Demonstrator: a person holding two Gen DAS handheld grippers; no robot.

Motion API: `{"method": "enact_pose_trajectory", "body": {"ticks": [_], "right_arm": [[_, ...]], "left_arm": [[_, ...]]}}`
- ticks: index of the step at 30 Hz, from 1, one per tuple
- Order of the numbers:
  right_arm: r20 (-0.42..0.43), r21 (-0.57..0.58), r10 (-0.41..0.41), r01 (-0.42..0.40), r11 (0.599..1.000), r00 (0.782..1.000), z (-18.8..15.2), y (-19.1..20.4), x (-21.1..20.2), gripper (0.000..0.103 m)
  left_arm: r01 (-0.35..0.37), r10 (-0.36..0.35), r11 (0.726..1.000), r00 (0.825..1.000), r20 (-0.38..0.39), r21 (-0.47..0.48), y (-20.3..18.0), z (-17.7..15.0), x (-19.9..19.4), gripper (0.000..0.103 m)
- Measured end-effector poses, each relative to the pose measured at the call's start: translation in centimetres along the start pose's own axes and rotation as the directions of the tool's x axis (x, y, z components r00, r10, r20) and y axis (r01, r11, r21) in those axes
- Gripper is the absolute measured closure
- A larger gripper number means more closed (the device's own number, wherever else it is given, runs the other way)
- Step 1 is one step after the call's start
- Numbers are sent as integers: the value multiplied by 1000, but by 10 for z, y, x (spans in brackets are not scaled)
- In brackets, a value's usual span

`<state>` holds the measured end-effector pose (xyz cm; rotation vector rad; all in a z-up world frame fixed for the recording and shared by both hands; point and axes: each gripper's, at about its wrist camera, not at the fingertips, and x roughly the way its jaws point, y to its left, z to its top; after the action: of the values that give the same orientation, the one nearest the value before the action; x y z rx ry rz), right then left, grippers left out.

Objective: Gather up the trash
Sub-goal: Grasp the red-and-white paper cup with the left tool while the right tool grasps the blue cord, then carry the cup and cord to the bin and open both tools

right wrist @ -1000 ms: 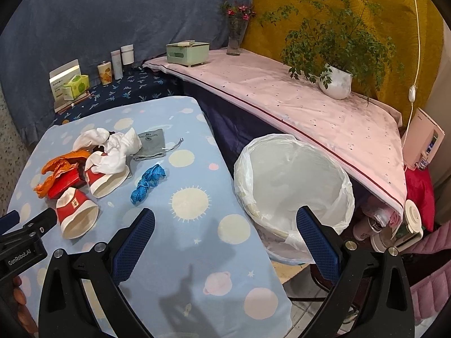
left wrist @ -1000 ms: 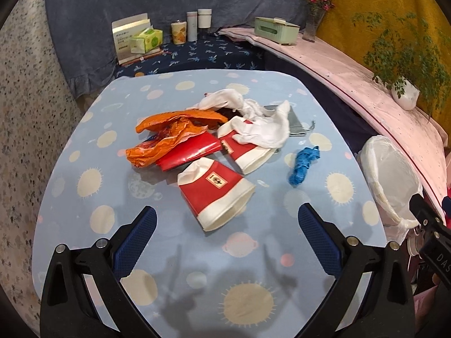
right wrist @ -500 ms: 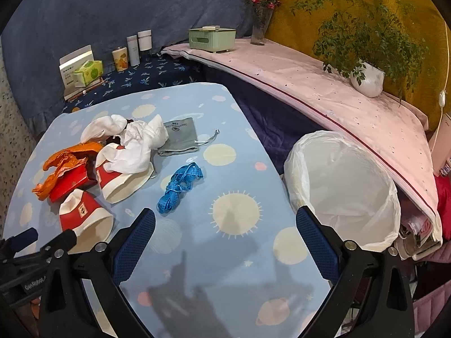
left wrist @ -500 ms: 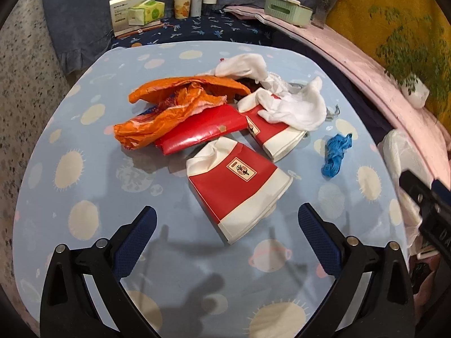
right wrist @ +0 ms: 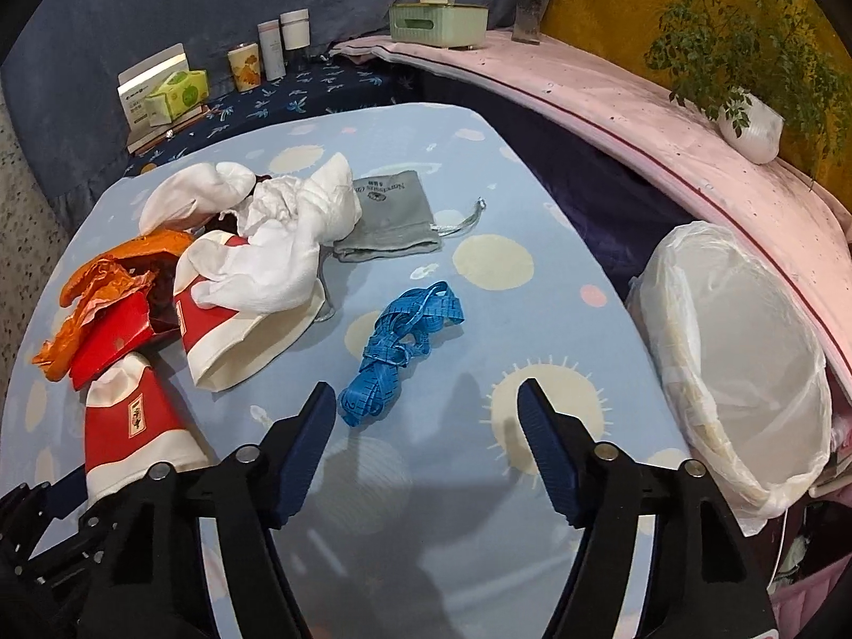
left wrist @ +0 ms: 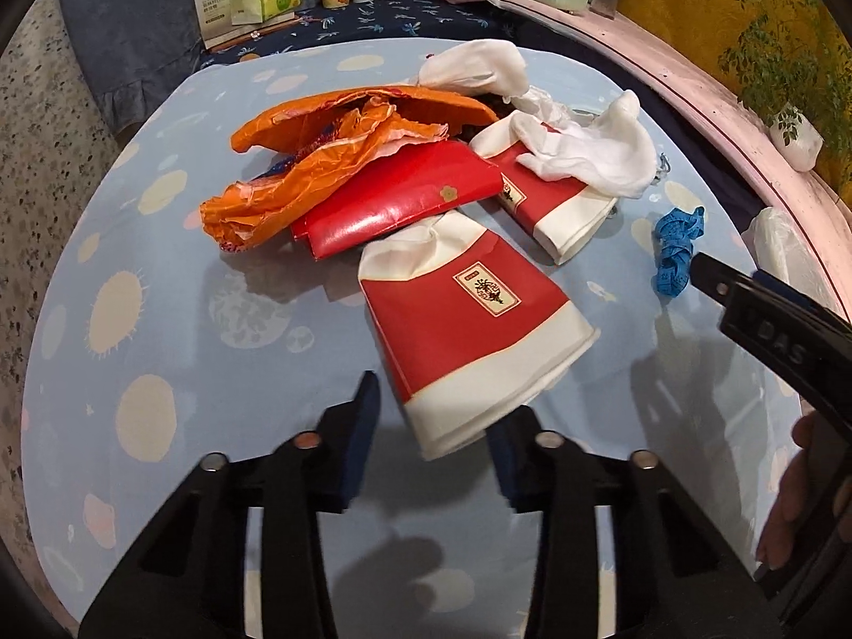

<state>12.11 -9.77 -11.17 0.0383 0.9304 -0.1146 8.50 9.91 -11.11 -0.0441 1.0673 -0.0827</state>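
Observation:
A flattened red and white paper cup [left wrist: 468, 319] lies nearest on the blue table [left wrist: 160, 319]. My left gripper [left wrist: 436, 410] straddles its white rim and its jaws are closing, with a thin gap still on the left side. Behind the cup lie a red packet [left wrist: 394, 202], an orange wrapper [left wrist: 319, 160], a second cup [left wrist: 554, 202] and white tissue [left wrist: 596, 154]. My right gripper [right wrist: 426, 394] hovers over the table with its jaws closing. The near end of a blue tape measure [right wrist: 404, 341] lies just inside its left fingertip, untouched. The left gripper [right wrist: 53, 522] shows at the bottom left of the right wrist view.
A bin lined with a white bag [right wrist: 745, 373] stands off the table's right edge. A grey pouch [right wrist: 394, 213] lies behind the tape. A tissue box [right wrist: 175, 96], cans, a green box [right wrist: 436, 24] and a potted plant [right wrist: 751, 122] sit behind. A hand [left wrist: 804, 479] holds the right gripper.
Both grippers came down toward the table and their jaws narrowed. The left one reached the nearest cup's rim. The right one swung left, from in front of the bin to the blue tape.

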Motion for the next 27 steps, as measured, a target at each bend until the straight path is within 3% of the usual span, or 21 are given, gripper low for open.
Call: {"method": "enact_pose_trajectory", "body": {"ticks": [3,8,12,19,27], "right_arm": [[-24,-4,13,-13,1000,1000,1,6,12,50],[-48,0,86,-86,996,995,0,12,21,81],[-46,-9,104,-105,994,994,0,15,15,85],[16,-12,120,-120,993,993,2,5,-19,87],[83,23,86,-88,996,993,3,-32,-62,87]], "left_arm": [[10,-10,1000,1000,-7,-4,1,0,-1,84],[14,-14,1000,1000,13,1,0,1,-10,95],[23,-22,1000,999,27,-1,-3,4,-20,100],[36,-37,999,997,69,21,-15,6,-44,100],[73,-87,993,985,148,98,-59,22,-76,100]]}}
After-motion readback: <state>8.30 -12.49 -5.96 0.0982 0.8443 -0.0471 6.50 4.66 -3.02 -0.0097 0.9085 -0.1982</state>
